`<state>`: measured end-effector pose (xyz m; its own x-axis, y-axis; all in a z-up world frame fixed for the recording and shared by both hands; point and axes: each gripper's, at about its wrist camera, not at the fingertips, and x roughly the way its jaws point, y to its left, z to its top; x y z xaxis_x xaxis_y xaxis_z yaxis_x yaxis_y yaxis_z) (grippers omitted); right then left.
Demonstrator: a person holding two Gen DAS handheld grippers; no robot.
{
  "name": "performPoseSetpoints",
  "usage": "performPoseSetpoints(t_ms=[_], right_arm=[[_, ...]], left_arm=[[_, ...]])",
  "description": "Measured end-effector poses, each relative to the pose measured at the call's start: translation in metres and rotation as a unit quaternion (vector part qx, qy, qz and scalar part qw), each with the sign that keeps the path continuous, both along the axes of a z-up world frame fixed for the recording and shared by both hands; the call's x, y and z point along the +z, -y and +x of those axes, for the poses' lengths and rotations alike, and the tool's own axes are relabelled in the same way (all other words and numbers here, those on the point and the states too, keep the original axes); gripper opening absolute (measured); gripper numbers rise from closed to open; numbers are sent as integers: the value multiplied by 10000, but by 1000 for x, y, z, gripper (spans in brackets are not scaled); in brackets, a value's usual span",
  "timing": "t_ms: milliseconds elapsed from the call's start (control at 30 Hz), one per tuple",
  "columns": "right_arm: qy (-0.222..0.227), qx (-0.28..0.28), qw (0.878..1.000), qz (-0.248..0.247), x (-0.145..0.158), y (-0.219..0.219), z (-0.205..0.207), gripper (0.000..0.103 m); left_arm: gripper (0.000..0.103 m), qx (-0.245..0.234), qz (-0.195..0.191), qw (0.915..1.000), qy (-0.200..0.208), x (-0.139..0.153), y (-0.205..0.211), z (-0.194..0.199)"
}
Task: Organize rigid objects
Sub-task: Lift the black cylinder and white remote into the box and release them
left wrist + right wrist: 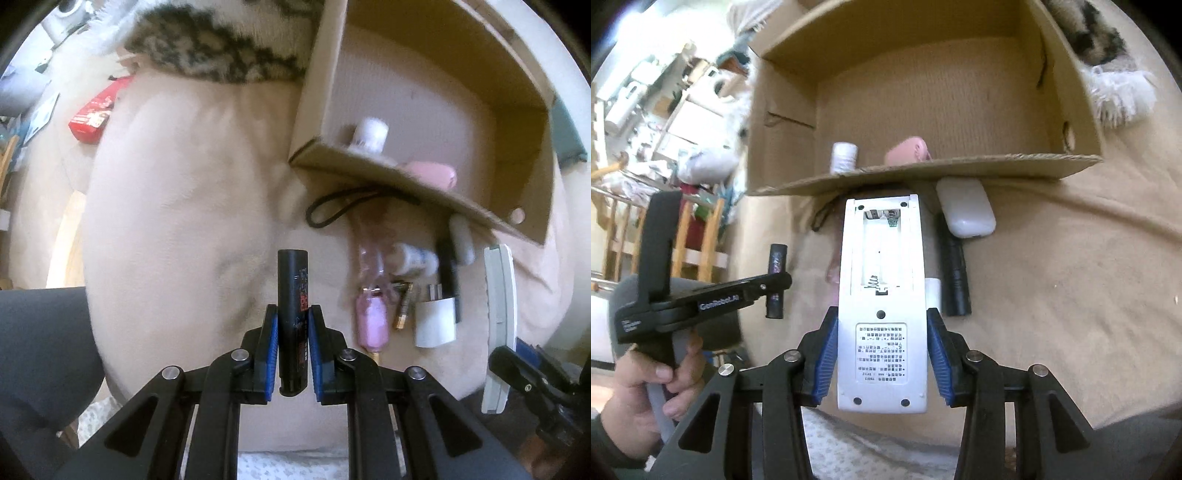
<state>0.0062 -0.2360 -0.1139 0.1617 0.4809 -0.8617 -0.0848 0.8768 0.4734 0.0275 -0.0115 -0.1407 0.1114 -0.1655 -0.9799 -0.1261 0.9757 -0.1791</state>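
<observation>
My left gripper (292, 314) is shut on a black tube (292, 295) with red print, held above the beige bedding; the tube also shows in the right wrist view (776, 266). My right gripper (882, 325) is shut on a white remote control (881, 295), back side up with its battery bay open. An open cardboard box (369, 173) lies ahead, also in the right wrist view (923, 173). Inside it are a white bottle (370, 136) and a pink object (430, 173).
Loose items lie by the box: a pink bottle (372, 321), a battery (403, 306), a white charger plug (436, 317), a black cylinder (955, 277), a white case (966, 212), a black cord loop (332, 210). A red packet (98, 110) lies far left.
</observation>
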Motion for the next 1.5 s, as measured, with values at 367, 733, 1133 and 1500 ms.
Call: performPoseSetpoints(t_ms=[367,733,1133,1500], right_arm=[[719,-283,9965,309,48,33,-8,46],[1232,-376,9916,93,75,48,56,46],[986,-442,9939,-209,36,40,130,46],[769,-371,9942,-653,2,31,134,46]], left_arm=[[14,160,68,9967,795,67,-2,14],[14,-36,235,9918,1255,103,27,86],[14,-435,607,9891,1269,61,56,130],[14,-586,600,9883,1276,33,64,136]])
